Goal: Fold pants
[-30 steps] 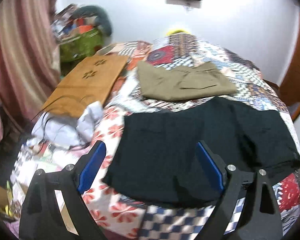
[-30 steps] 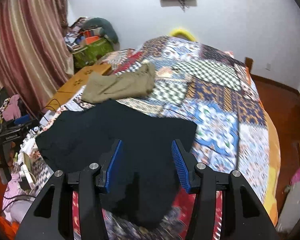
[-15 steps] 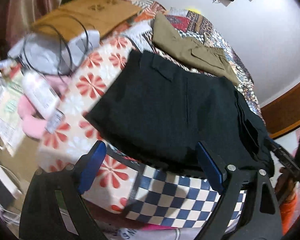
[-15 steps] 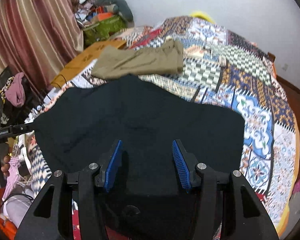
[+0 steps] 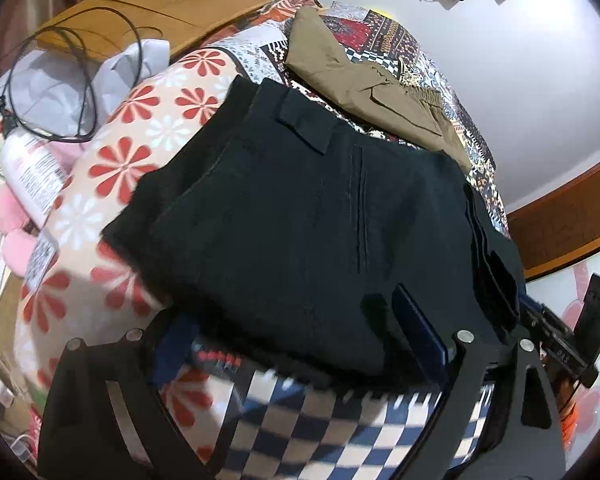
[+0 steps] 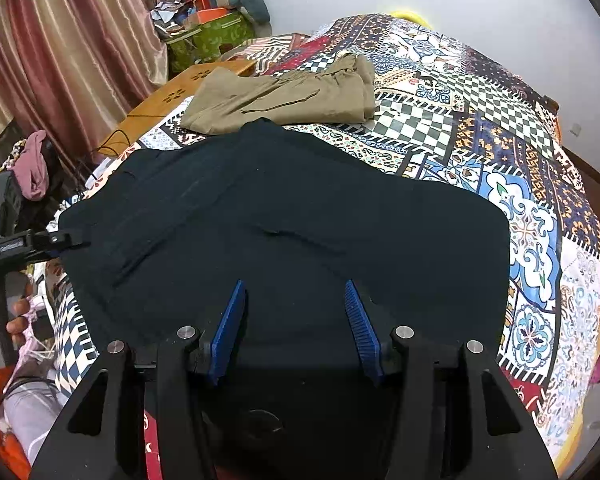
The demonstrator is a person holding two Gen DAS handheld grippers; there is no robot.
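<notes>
Black pants (image 6: 284, 240): spread flat and folded on the patchwork bedspread (image 6: 532, 216), at the near edge of the bed; the near hem hangs over that edge.
Black pants, left wrist view (image 5: 308, 216): pocket flap and stitched seam up, stacked layers showing along the right side.
Left gripper (image 5: 296, 332): fingers wide apart, low at the bed's near edge, the pants' edge lying between them; nothing pinched. Left finger blurred and partly behind the fabric.
Right gripper (image 6: 296, 320): blue-padded fingers apart, over the near part of the pants; whether the pads touch the cloth, cannot tell.
Khaki pants (image 6: 288, 96): folded, just beyond the black pair, toward the far left side of the bed.
Wooden board (image 5: 156, 12): far left corner, black cable (image 5: 76, 80) looped near it.
Curtain (image 6: 60, 56): left of the bed.
</notes>
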